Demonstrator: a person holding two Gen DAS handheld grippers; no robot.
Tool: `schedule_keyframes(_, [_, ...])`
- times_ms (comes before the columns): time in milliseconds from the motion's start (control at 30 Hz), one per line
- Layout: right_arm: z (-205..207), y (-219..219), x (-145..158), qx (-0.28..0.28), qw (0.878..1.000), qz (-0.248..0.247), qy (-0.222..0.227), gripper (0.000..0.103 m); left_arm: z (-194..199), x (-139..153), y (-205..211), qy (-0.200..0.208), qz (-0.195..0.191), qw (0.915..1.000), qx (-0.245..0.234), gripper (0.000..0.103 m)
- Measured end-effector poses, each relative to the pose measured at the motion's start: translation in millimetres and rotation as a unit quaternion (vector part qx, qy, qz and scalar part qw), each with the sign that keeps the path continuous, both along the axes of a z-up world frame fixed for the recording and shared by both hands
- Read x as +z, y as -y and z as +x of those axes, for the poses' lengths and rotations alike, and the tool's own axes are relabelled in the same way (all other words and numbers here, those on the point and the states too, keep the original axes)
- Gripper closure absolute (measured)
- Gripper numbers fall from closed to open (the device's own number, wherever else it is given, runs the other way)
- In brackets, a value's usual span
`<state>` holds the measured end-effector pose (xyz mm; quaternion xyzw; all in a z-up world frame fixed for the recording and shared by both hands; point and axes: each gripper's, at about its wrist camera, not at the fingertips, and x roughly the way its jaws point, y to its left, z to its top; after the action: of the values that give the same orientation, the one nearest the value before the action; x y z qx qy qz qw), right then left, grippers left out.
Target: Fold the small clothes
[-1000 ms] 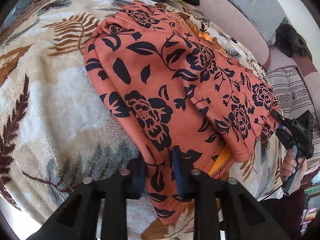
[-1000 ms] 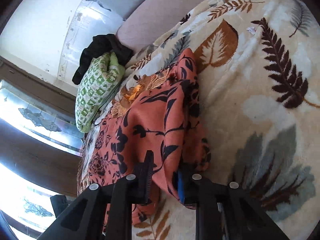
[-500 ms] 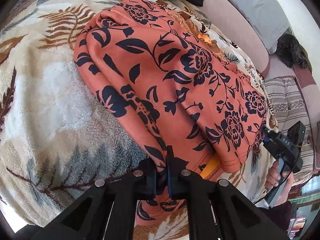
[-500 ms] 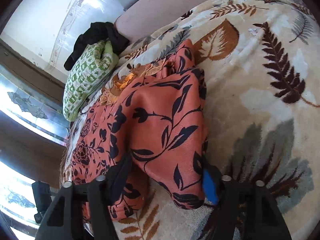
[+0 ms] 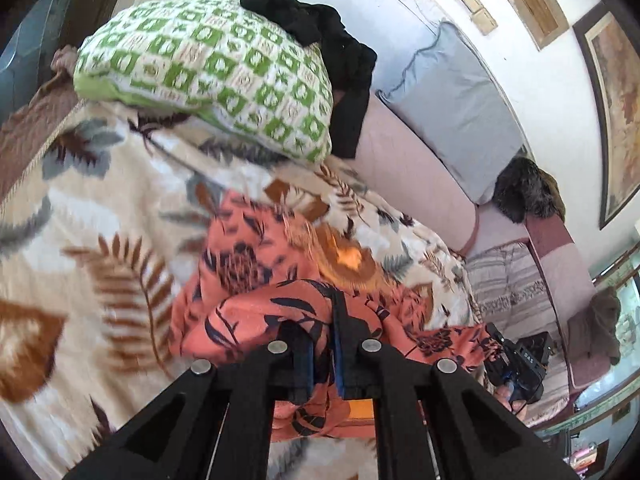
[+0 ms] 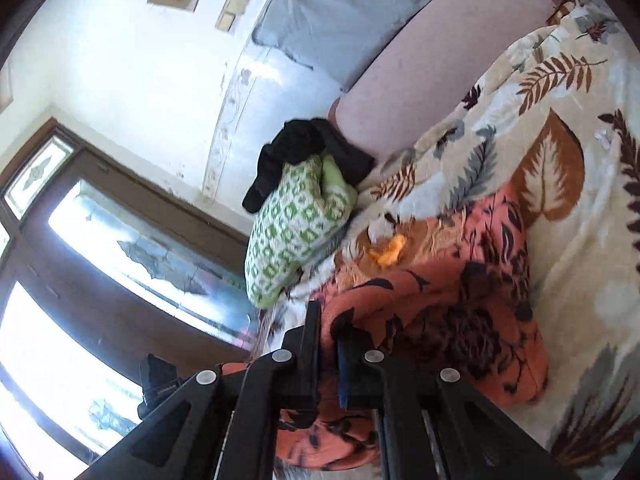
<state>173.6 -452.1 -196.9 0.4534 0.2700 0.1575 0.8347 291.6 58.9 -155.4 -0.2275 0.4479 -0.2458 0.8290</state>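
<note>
Left gripper at lower centre of its frame, jaws pinched narrow on an edge of the orange floral garment. Right gripper, lower centre of its own view, likewise clamped on the same cloth. Both edges lifted; the rest lies on the leaf-print blanket, mid-frame. Green checked pillow sits beyond, upper left. Fold looks mid-way: hem raised, not yet laid over. Fabric thick, bunched, black flowers, orange lining showing; motion blur, so layer count probably uncertain.
</note>
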Motion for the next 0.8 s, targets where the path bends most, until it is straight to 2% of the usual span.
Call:
schedule_keyframes(67, [36.8, 17.3, -6.5, -0.057, 0.998, 0.003, -0.026, 0.094, 55.0, -3.8, 13.6, -0.011, 0.024, 0.9996, 0.005, 0.094])
schedule_keyframes(133, [67.0, 34.0, -23.1, -0.112, 0.990, 0.001, -0.083, 0.093, 103.3, -26.5, 27.9, -0.050, 0.055, 0.9969, 0.023, 0.091])
schedule_keyframes(200, [80.7, 43.0, -44.8, -0.135, 0.982, 0.008, -0.135, 0.081, 119.2, -52.9, 23.8, -0.082, 0.055, 0.9937, 0.053, 0.090])
schedule_keyframes(233, [78.7, 45.6, -53.7, -0.141, 0.979, 0.013, -0.146, 0.065, 114.5, -63.1, 19.0, -0.084, 0.048, 0.9932, 0.066, 0.086])
schedule_keyframes(267, [71.2, 47.9, -59.5, -0.147, 0.978, 0.012, -0.151, 0.032, 104.1, -71.5, 14.8, -0.078, 0.040, 0.9931, 0.078, 0.084])
schedule_keyframes(300, [59.4, 49.9, -62.5, -0.157, 0.977, 0.008, -0.146, 0.019, 91.3, -77.4, 11.8, -0.067, 0.038, 0.9934, 0.085, 0.080])
schedule_keyframes(333, [48.3, 53.0, -64.4, -0.167, 0.977, 0.001, -0.135, 0.015, 75.1, -80.6, 7.7, -0.052, 0.043, 0.9935, 0.092, 0.077])
schedule_keyframes(400, [30.4, 51.1, -61.6, -0.162, 0.979, -0.030, -0.120, 0.015, 43.7, -82.3, -2.3, -0.024, 0.061, 0.9912, 0.115, 0.076])
schedule_keyframes(467, [23.8, 40.2, -58.2, -0.130, 0.983, -0.057, -0.116, 0.017, 10.6, -79.9, -15.2, -0.001, 0.057, 0.9885, 0.140, 0.075])
schedule_keyframes(533, [25.2, 17.3, -52.8, -0.088, 0.985, -0.090, -0.117, 0.018, -14.6, -79.3, -19.4, 0.008, 0.054, 0.9851, 0.163, 0.058])
schedule_keyframes(600, [30.8, -15.4, -48.1, -0.044, 0.984, -0.132, -0.114, 0.024, -28.0, -82.8, -19.5, 0.012, 0.051, 0.9816, 0.183, 0.055])
schedule_keyframes(667, [38.5, -45.6, -55.9, -0.013, 0.979, -0.157, -0.131, 0.027, -22.3, -94.5, -14.6, -0.002, 0.056, 0.9813, 0.184, 0.054])
schedule_keyframes(700, [42.9, -57.3, -67.6, 0.004, 0.975, -0.160, -0.156, 0.027, -17.0, -104.8, -10.4, -0.017, 0.083, 0.9788, 0.187, 0.055])
schedule_keyframes(733, [46.9, -67.1, -84.7, 0.018, 0.966, -0.170, -0.193, 0.028, -11.8, -119.0, -7.0, -0.044, 0.127, 0.9731, 0.187, 0.055])
schedule_keyframes(767, [51.2, -76.2, -97.1, 0.021, 0.954, -0.193, -0.230, 0.036, -7.4, -136.0, -4.1, -0.076, 0.159, 0.9676, 0.181, 0.054])
schedule_keyframes(800, [50.8, -86.4, -91.9, 0.007, 0.945, -0.234, -0.228, 0.039, -6.9, -146.8, -8.4, -0.092, 0.150, 0.9676, 0.181, 0.052])
